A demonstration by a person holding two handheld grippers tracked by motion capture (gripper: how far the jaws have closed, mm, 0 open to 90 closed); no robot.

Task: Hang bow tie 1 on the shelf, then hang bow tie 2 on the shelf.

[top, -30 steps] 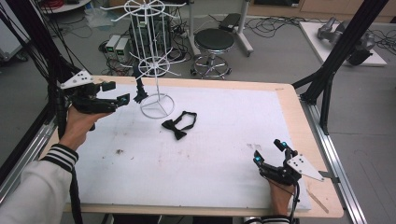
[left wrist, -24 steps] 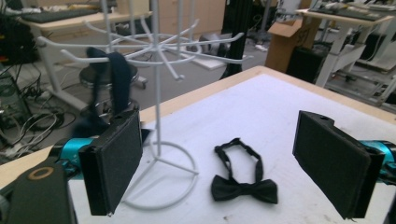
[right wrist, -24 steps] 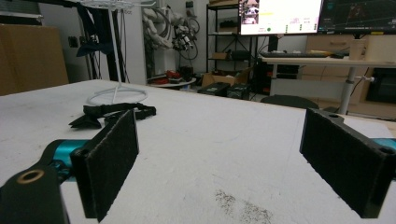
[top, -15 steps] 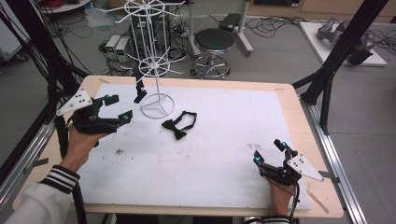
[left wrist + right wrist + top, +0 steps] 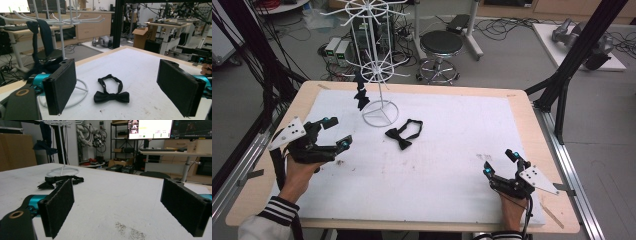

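- Flat on the white table, the bow tie lay near the far edge, beside the wire stand.
- Left gripper faced it, jaws spread, well short.
- Right gripper rested spread near the front right corner.

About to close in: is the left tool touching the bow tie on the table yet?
Apart. The high view shows bare white mat between the left tool and the bow tie.

Black bow tie lying flat beside white wire rack, left claw gaping near, right claw well apart
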